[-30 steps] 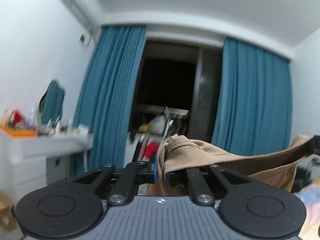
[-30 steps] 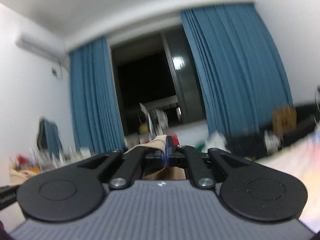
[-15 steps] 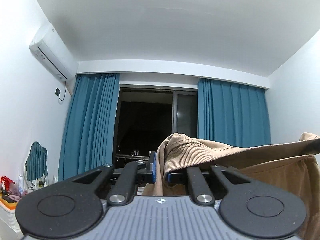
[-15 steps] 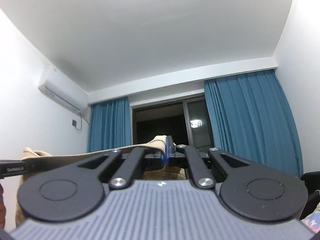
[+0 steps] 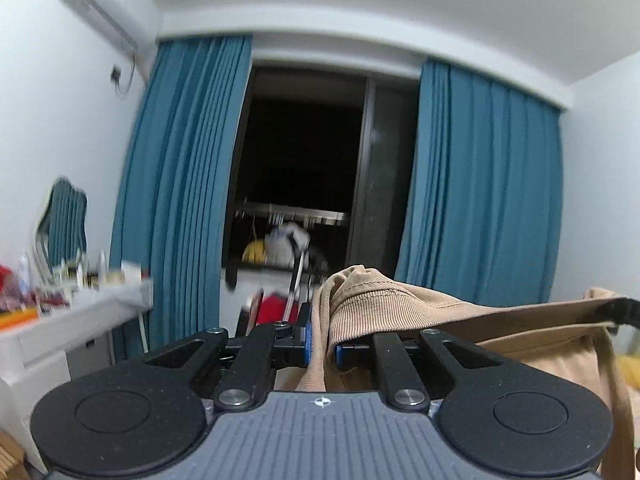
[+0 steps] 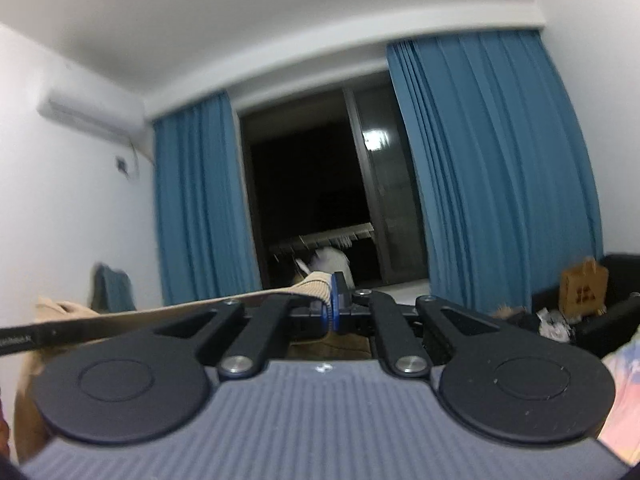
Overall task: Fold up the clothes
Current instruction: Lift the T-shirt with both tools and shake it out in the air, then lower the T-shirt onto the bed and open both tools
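The left hand-held gripper [image 5: 320, 344] is matt black plastic with a fine grain, its pivots capped in bright polished metal, and its grey body is ribbed. Between its blue fingers [image 5: 305, 340] sits a tan garment [image 5: 400, 300] of soft matt cloth, its hem ribbed knit (the stitching shows clearly). The right hand-held gripper [image 6: 332, 312] has the same matt plastic and metal caps. Beyond both hang teal curtains [image 5: 180, 184] of pleated matt cloth; between them, dark window glass [image 6: 376, 200] looks glossy.
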